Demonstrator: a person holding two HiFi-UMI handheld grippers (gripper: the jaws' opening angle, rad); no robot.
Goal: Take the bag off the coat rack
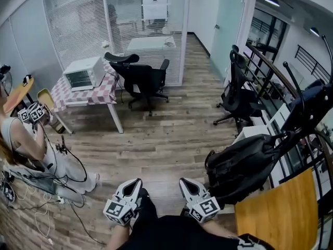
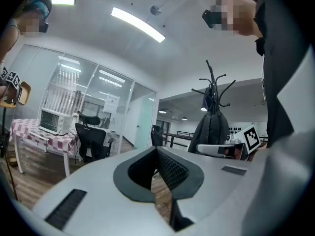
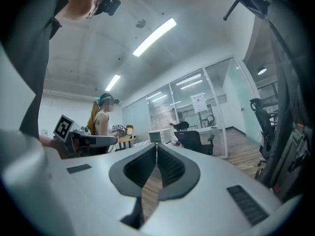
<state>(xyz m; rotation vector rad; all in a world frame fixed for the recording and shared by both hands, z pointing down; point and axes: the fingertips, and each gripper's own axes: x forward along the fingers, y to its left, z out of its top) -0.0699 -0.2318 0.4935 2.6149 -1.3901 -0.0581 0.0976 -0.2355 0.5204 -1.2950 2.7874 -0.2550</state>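
Left gripper (image 1: 134,183) and right gripper (image 1: 186,183), smooth grey shells with ribbed black pads, are sitting closed and empty, side by side, near. Just right of them, the soft, bulging black bag (image 1: 244,163) is hanging from the thin, curved-armed dark coat rack (image 2: 212,82).

Person (image 1: 28,139) partly beyond head view's left edge

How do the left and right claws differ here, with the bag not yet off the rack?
The right claw sits beside the black backpack hanging on the coat rack; the left claw is farther from it. The right gripper view has the rack's arms overhead; the left gripper view shows rack and backpack further off. Both claws are shut and empty.
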